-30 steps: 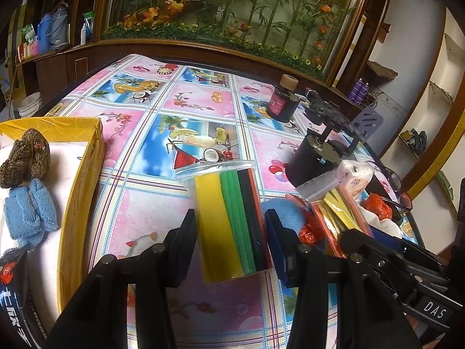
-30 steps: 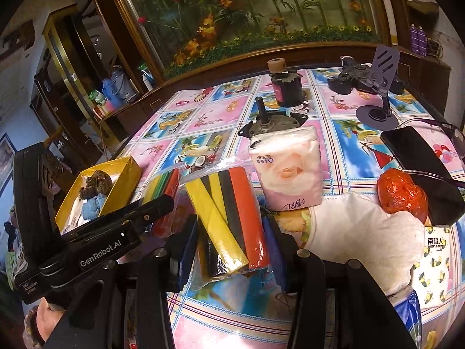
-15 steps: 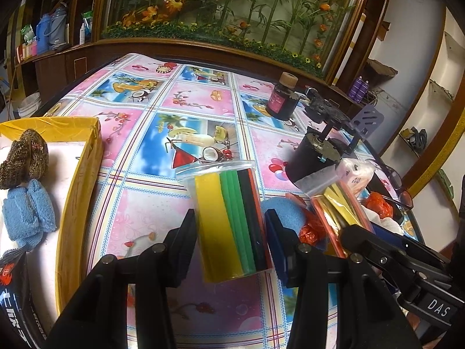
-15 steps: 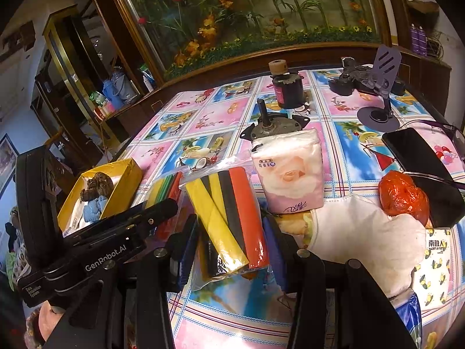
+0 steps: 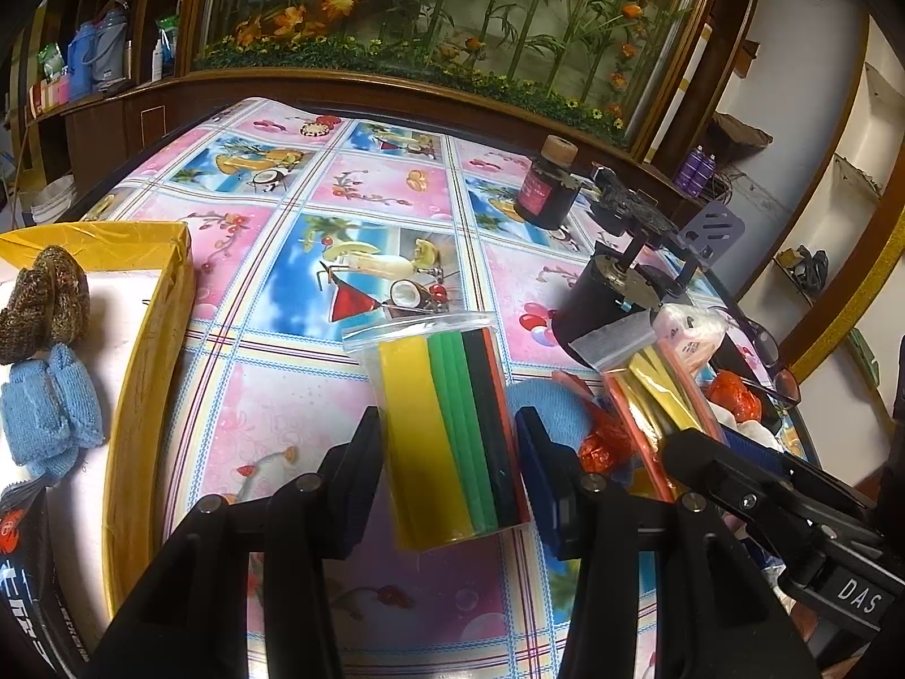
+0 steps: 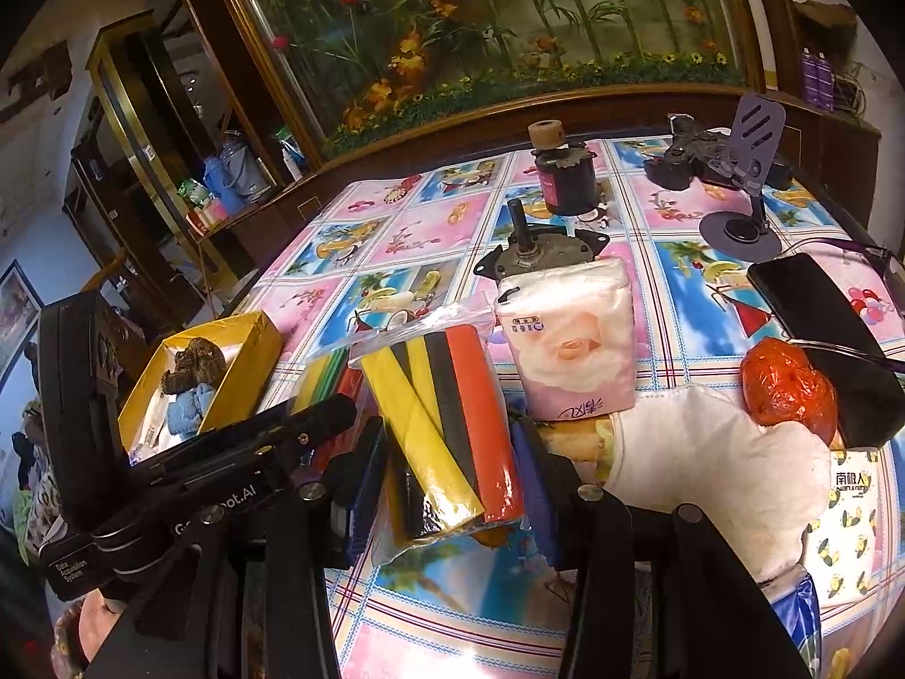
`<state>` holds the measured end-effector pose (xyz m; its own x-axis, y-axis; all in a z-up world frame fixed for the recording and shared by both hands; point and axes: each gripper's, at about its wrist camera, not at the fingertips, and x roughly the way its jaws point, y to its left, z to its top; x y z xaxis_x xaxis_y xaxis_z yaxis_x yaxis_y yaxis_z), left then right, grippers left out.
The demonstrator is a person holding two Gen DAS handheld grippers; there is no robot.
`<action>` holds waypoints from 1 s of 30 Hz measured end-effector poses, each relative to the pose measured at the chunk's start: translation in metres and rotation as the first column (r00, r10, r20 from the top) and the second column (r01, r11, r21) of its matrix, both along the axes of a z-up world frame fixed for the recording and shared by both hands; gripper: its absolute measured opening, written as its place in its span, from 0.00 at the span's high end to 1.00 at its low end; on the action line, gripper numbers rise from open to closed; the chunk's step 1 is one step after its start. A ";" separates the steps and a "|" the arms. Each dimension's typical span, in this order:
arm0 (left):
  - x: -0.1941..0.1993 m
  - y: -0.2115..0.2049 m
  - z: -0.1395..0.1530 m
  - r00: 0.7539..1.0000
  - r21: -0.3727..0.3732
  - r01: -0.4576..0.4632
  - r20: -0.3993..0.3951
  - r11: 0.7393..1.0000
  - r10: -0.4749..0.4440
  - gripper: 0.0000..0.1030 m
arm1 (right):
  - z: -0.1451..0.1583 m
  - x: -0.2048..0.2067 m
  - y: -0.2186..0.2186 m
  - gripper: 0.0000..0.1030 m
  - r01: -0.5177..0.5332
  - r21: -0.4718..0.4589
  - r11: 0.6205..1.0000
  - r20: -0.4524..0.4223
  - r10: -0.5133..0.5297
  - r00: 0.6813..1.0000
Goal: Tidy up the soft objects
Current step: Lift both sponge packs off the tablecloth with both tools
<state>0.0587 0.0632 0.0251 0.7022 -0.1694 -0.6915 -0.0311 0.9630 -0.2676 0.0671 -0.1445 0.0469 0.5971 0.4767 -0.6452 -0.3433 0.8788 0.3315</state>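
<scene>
Fruit-print surface (image 5: 237,396), sorting partway done.
Each gripper, left (image 5: 449,447) and right (image 6: 447,452), clamps a bag of foam strips; yellow box (image 5: 169,294) holds two cloths, tissues (image 6: 571,351) wait.

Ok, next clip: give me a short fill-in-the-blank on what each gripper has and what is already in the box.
1. The left gripper grips a bag of foam strips in yellow, ____, black and red.
2. The brown scrubber and blue cloth lie in the ____ box.
3. Behind the right gripper and its bag stands a pack of ____.

Missing: green; yellow; tissues
</scene>
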 end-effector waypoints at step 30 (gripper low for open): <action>-0.003 -0.003 -0.001 1.000 0.003 0.013 -0.001 1.000 -0.013 0.56 | -0.004 0.001 -0.006 0.53 0.018 0.028 0.999 -0.030 -0.017 0.999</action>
